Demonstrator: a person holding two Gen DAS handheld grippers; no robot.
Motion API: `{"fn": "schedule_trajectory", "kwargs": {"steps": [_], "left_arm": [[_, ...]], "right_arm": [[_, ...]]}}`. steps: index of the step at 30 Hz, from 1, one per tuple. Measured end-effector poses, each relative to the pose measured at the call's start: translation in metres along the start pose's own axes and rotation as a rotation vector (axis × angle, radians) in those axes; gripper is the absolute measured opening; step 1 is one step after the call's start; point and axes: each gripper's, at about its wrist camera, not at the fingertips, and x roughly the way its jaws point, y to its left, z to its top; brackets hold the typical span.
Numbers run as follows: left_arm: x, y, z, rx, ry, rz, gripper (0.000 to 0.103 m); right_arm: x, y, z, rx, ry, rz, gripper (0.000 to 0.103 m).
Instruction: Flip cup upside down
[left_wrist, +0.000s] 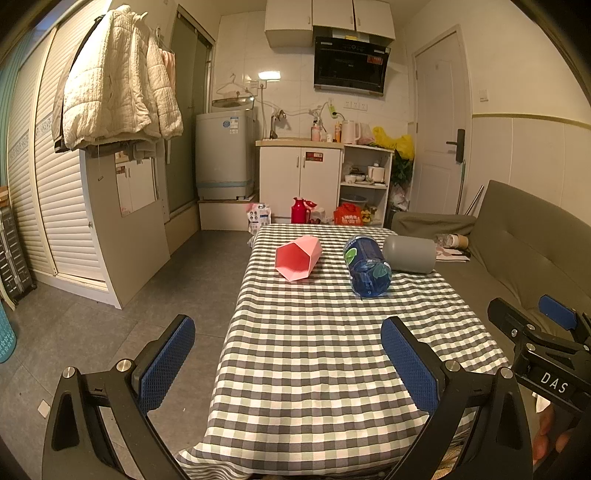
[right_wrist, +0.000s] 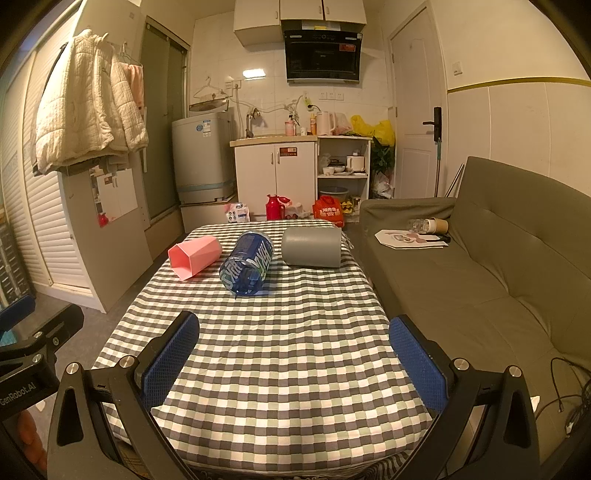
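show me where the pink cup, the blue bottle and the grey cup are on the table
pink cup (right_wrist: 195, 255), right wrist view, on its faceted side wall.
blue bottle (right_wrist: 248, 263), right wrist view, on the labelled middle of its body.
grey cup (left_wrist: 410, 253), left wrist view, on its curved side.

Three cups are seen lying on their sides in a row across the far end of the checked cloth, in the middle of both frames. The pink cup (left_wrist: 298, 257) (right_wrist: 195, 256), faceted in shape, is placed at the left with its open mouth turned toward the camera. The blue cup (left_wrist: 366, 265) (right_wrist: 246, 263), translucent and printed, is laid in the middle. The grey cup (left_wrist: 409, 253) (right_wrist: 312, 246), plain and cylindrical, is laid crosswise at the right
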Motion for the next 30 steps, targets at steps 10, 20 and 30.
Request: {"fn": "schedule_trajectory", "kwargs": {"steps": [10,20,30], "left_arm": [[0.015,0.0,0.001,0.003,0.07,0.039,0.103],[0.09,-0.002,0.039,-0.036,0.219,0.074,0.103],[0.185,-0.022,0.033,-0.008,0.344,0.108,0.103]], "right_arm": [[0.01,-0.015,0.007,0.044,0.045,0.063,0.103],[0.101,-0.06,0.086,-0.312,0.123,0.148,0.103],[0.227,-0.042,0.127,-0.66,0.294,0.286,0.103]]}}
